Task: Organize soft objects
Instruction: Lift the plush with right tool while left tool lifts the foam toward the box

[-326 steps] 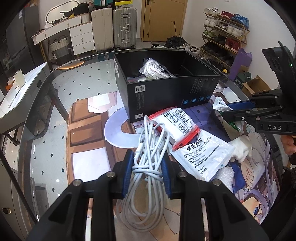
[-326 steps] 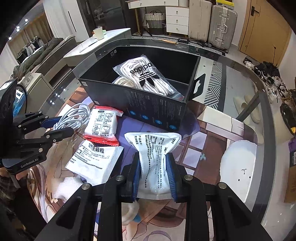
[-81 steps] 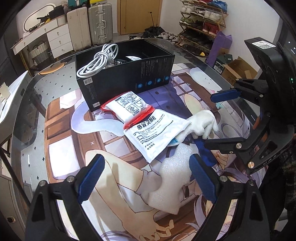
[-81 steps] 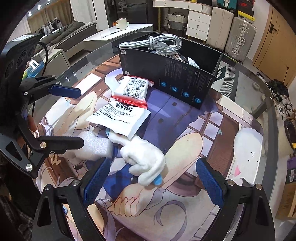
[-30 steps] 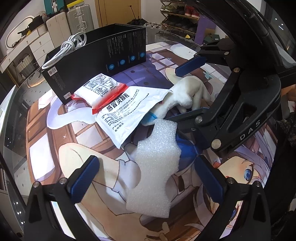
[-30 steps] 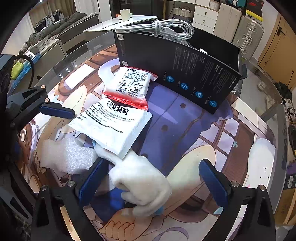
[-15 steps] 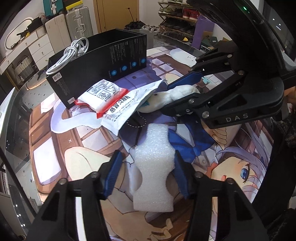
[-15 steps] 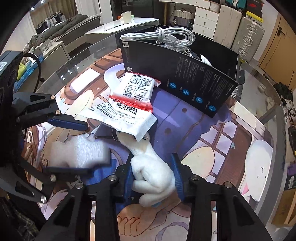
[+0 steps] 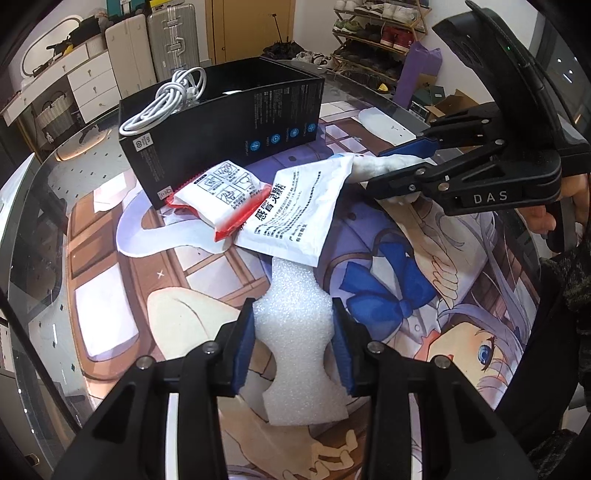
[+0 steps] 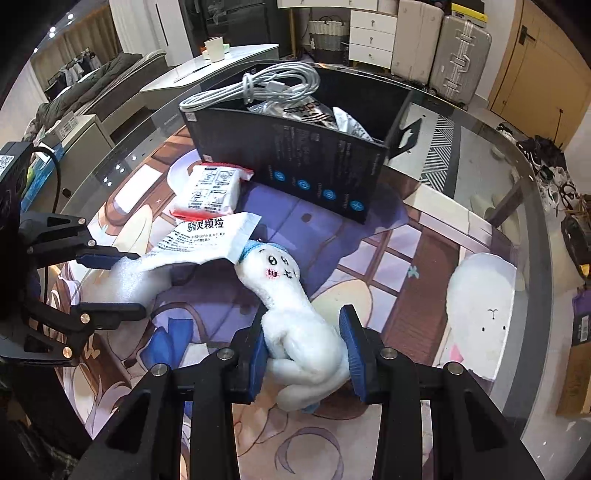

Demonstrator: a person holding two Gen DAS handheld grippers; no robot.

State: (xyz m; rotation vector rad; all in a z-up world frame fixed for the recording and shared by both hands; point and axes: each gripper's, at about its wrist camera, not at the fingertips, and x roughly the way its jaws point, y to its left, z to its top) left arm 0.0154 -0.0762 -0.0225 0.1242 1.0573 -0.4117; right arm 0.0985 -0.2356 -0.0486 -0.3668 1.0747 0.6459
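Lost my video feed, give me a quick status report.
Left gripper shut on foam piece. Right gripper shut on plush toy. White sachet draped over plush's head. Black box ahead, cable on top.

A lived-in home, seemingly a living room by the entrance. Suitcases (image 9: 147, 48) and a white chest of drawers (image 9: 94, 86) stand along the far wall beside a wooden door (image 9: 251, 29); a shoe rack (image 9: 376, 33) fills the far right, and a sofa (image 10: 99, 85) heaped with clothes sits far left.
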